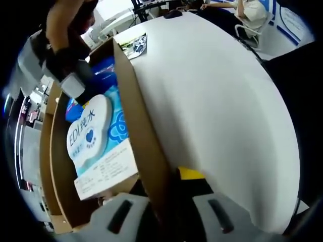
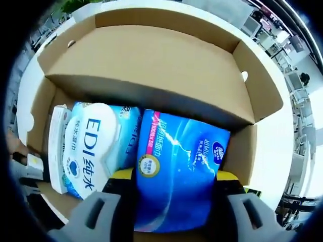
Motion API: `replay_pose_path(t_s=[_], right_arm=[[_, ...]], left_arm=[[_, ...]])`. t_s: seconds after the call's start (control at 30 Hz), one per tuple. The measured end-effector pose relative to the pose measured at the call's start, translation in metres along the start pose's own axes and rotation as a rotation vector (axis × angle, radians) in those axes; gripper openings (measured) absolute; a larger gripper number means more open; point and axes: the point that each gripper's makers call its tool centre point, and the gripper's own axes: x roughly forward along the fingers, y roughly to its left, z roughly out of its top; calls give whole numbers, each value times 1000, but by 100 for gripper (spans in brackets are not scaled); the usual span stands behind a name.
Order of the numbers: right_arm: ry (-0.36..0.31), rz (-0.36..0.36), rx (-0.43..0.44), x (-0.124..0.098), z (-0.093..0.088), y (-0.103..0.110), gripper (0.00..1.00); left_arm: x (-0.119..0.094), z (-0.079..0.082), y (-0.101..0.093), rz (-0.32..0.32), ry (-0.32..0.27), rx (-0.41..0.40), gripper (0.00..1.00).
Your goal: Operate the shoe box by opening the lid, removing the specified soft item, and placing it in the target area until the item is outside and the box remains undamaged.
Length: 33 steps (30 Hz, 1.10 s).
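- The shoe box (image 2: pixel 151 60) stands open on the white table (image 1: pixel 212 101), its lid folded back, and two soft packs lie side by side inside it.
- One is a blue tissue pack (image 2: pixel 179 166); beside it, touching, is a lighter wet-wipes pack (image 2: pixel 93 148) with a white flip lid marked "EDI".
- The right gripper (image 2: pixel 171 201) reaches down into the box with its jaws spread on either side of the blue tissue pack; yellow pads sit at the pack's flanks, but whether they are pressing it I cannot tell.
- The left gripper (image 1: pixel 164 212) has its jaws astride the box's cardboard side wall (image 1: pixel 139 126), seemingly pinching it to steady the box (the actual contact is cut off at the view's bottom edge).
- The tissue pack should be light, squashy and slick in its plastic film, so a firm squeeze across the middle of its width looks best; a shallow pinch may slide off.
- The task doesn't say which pack is wanted (the right gripper's placement suggests the blue one).
- The box floor, the packs' undersides and the target area are hidden.
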Motion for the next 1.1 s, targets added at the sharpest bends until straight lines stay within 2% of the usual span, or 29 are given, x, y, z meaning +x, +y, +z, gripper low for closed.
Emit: replay_pose_path(t_s=[0.1, 0.53, 0.83, 0.93, 1.03, 1.1], right_arm=[[-16, 22, 33, -3, -2, -2, 57], [-32, 37, 46, -27, -2, -3, 54], [-91, 51, 65, -52, 5, -7, 52], [-123, 49, 68, -65, 12, -8, 51], [-191, 10, 22, -87, 33, -14, 51], [-193, -1, 13, -97, 38, -16, 51]], left_arm=[[1, 2, 3, -3, -1, 2, 7], [2, 4, 5, -4, 0, 4, 7], [2, 5, 7, 1, -3, -1, 8], [2, 5, 4, -2, 2, -3, 8], [1, 4, 1, -1, 0, -1, 8], [1, 4, 2, -1, 0, 0, 8]])
